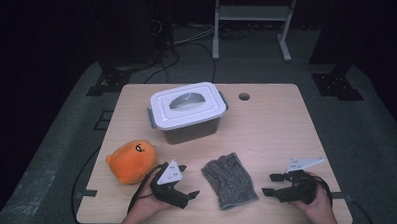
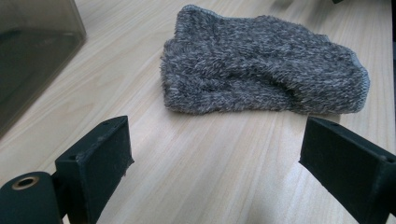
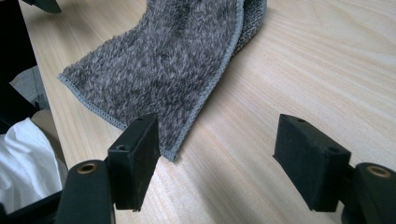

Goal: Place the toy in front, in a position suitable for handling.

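Black blocky claw (image 2: 215,158), fuzzy grey cloth (image 2: 261,65)

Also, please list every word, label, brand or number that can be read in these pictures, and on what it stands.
None: no readable text on the lidded box, the grey cloth, the orange plush toy or the table. The toy bears only a drawn face.

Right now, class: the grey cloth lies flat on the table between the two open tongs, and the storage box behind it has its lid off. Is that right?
Not quite. The storage box has its white lid on, as the high view shows. The grey cloth does lie flat on the table between the open left tongs and right tongs.
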Demonstrator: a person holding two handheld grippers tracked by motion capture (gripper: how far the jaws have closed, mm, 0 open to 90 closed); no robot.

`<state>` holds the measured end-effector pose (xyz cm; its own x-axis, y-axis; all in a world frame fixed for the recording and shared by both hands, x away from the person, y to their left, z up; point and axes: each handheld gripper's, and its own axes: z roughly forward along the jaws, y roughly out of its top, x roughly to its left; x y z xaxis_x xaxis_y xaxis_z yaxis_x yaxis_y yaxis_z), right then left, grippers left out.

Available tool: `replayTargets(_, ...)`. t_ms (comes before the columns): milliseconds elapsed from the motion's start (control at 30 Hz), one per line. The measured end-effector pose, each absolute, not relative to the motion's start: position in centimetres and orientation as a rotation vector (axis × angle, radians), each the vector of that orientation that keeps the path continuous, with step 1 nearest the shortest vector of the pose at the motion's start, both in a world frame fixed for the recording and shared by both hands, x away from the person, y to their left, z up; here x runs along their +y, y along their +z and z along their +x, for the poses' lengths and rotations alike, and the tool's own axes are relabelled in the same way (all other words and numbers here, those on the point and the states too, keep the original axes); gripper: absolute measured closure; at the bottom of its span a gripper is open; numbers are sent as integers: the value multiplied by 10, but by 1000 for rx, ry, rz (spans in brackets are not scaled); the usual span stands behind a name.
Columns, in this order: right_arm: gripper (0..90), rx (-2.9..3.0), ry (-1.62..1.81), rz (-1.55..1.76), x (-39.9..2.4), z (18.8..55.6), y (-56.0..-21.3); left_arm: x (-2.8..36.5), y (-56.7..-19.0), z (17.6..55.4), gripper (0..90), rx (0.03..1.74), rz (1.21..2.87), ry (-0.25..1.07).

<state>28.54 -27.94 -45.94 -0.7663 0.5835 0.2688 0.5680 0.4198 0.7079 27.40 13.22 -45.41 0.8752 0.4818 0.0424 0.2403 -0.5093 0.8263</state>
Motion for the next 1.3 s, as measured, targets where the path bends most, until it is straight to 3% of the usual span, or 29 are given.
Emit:
replayTargets(700,293,2597,1353,1028,-274,293,-437,132,-454,271,84,510,2130,337)
replayTargets(1300,281,2681,1270,826,-219,326,-391,134,-453,270,84,507,2127,342)
